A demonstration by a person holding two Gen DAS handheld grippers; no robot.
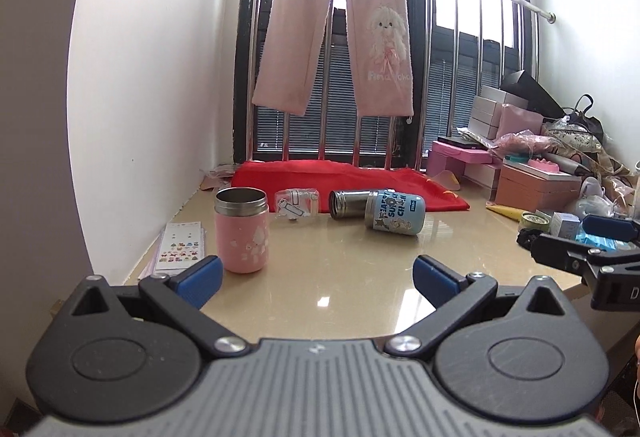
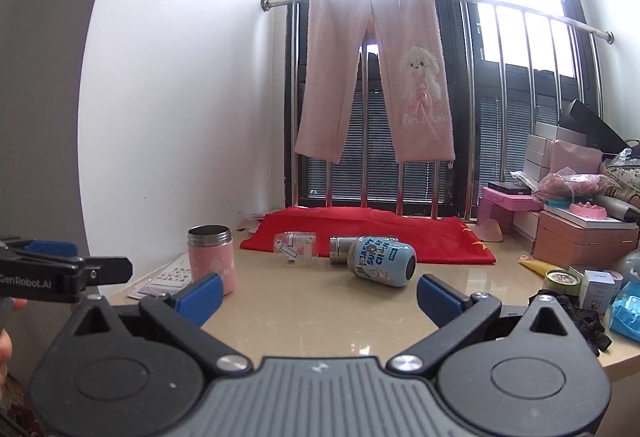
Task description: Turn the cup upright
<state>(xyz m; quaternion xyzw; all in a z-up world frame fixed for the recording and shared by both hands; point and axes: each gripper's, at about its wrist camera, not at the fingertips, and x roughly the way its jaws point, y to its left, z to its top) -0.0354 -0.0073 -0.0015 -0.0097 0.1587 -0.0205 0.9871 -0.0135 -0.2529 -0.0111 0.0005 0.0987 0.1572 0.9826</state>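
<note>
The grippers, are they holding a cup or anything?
No, nothing is held. The left gripper and right gripper are both open and empty. The blue cup lies on its side, untouched.

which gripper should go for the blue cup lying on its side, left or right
Right, probably. The blue cup lies nearly centred ahead of the open right gripper, while it sits right of centre for the left gripper, which has the upright pink cup near its left finger.
</note>
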